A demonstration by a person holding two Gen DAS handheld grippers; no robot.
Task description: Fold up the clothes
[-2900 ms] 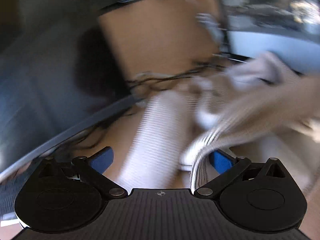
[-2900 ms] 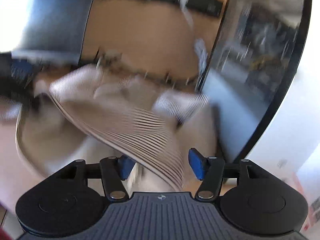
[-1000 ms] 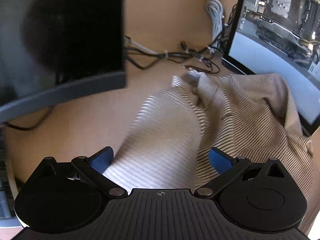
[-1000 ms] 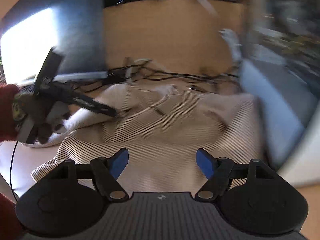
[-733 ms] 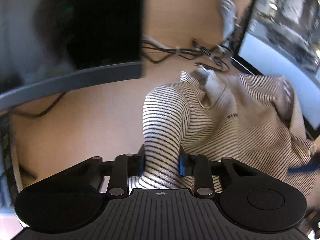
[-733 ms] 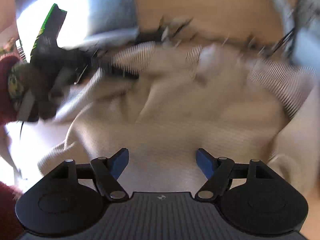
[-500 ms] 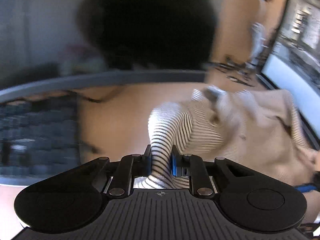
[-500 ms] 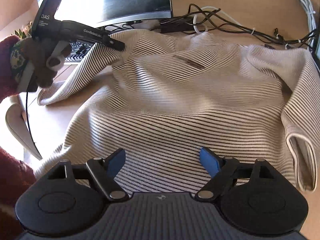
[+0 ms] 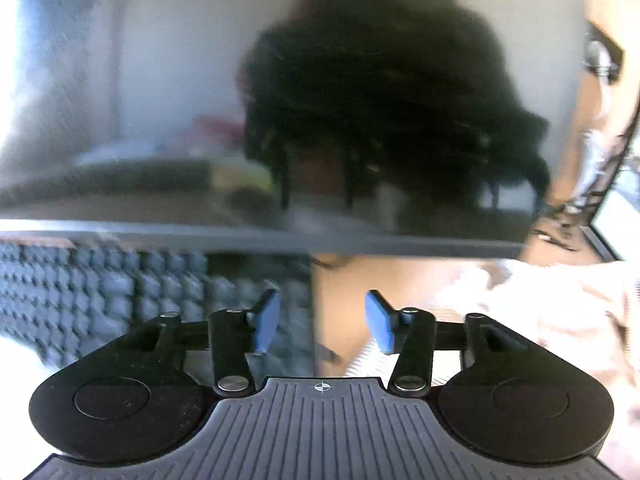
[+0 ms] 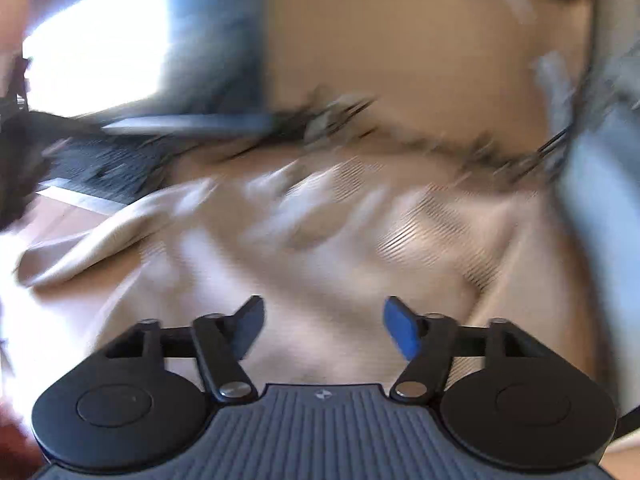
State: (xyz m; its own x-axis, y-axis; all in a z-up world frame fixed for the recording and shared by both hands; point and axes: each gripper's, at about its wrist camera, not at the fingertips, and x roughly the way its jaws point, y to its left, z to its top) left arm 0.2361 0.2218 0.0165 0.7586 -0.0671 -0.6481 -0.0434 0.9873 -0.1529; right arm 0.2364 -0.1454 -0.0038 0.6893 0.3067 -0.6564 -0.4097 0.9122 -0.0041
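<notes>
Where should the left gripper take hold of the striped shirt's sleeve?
Probably near the sleeve's free end, coming from the keyboard side: it trails away from the striped shirt's body, lying flat and clear on the desk. The left gripper is open and empty.

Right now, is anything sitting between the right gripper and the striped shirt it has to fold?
Nothing visible. In the right wrist view the right gripper hangs directly over the striped shirt, jaws apart with no cloth pinched between them. The keyboard and cables lie beyond the shirt, not in the path. The picture is blurred.
</notes>
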